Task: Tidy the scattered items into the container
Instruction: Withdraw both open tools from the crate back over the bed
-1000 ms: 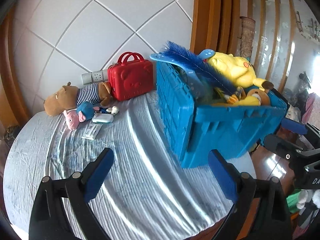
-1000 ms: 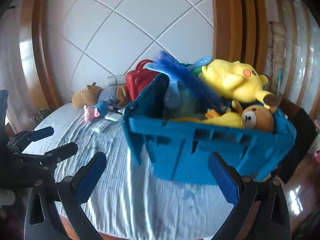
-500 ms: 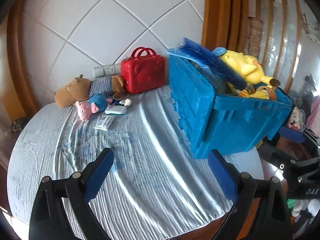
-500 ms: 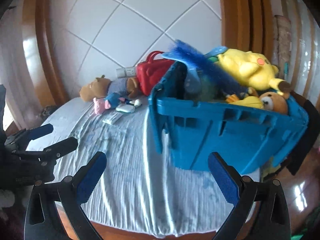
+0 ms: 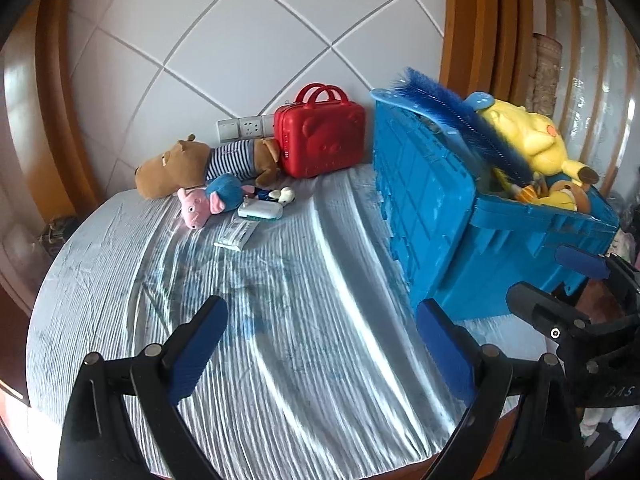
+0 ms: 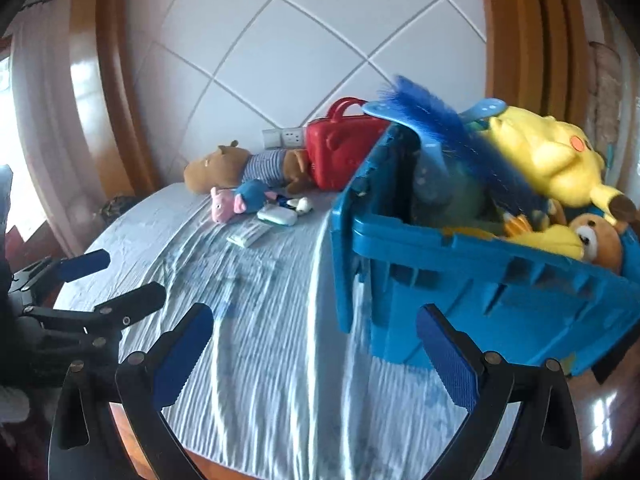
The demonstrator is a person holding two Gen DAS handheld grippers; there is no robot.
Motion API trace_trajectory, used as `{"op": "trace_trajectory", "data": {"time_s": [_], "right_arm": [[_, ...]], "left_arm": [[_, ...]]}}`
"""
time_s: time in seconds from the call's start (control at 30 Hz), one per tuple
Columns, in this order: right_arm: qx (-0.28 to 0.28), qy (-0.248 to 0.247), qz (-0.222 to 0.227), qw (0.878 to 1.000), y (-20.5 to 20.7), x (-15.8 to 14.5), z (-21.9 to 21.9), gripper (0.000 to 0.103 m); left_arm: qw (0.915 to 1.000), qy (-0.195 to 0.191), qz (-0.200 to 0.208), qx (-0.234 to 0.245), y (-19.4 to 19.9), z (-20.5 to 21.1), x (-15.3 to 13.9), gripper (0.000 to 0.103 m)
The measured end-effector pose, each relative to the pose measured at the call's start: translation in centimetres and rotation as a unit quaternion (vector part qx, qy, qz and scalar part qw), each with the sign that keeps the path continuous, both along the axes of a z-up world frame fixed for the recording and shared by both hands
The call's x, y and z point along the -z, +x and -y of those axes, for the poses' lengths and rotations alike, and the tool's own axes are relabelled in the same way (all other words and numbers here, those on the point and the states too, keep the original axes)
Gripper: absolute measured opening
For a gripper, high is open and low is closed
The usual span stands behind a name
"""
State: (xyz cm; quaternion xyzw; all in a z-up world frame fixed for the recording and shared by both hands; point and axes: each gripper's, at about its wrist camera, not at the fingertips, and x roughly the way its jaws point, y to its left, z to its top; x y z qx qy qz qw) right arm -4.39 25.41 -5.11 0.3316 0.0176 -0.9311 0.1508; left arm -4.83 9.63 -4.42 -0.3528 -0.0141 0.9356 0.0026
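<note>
Your left gripper [image 5: 320, 344] and right gripper [image 6: 316, 348] both hang with jaws spread wide and nothing between them, low over the near edge of the cloth-covered desk [image 5: 280, 320]. Over the last second both have drawn back from the blue container [image 5: 460, 216], which now sits smaller in each view and farther to the right; the full spread of cloth lies open ahead. The container stands at the desk's right side, heaped with a yellow plush [image 6: 548, 156], a small bear [image 6: 596, 236] and a blue feathery brush [image 6: 440, 120]. Still outside it, grouped near the wall: a brown striped plush [image 5: 200, 162], a pink-and-blue pig plush [image 5: 212, 202], a white case [image 5: 260, 212], a flat packet [image 5: 236, 234] and a red toy suitcase [image 5: 320, 136]. Judged from this, a drop-off is finished and you are free to reach for the far cluster.
</note>
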Motion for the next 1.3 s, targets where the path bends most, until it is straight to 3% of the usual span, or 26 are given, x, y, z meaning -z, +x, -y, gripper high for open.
{"op": "trace_trajectory", "data": {"time_s": [0.3,0.6,0.9,1.3], "right_arm": [[-0.027,0.0,0.01,1.0,-2.0,0.9,0.8,0.102],[-0.018,0.007,0.011,1.0,-1.5,0.8,3.1,0.102],[0.019,0.009,0.009,1.0,0.2,0.7,8.1,0.102],[0.025,0.011,0.019,0.999,1.2,2.1,16.3,0.102]], "left_arm": [[0.9995,-0.004,0.017,-0.028,-0.4,0.7,1.2,0.096],[0.9998,-0.003,0.012,-0.016,0.0,3.3,1.0,0.096],[0.9999,-0.009,0.007,0.007,1.4,8.9,0.6,0.096],[0.9997,-0.008,0.019,0.014,2.7,16.9,2.0,0.096]]}}
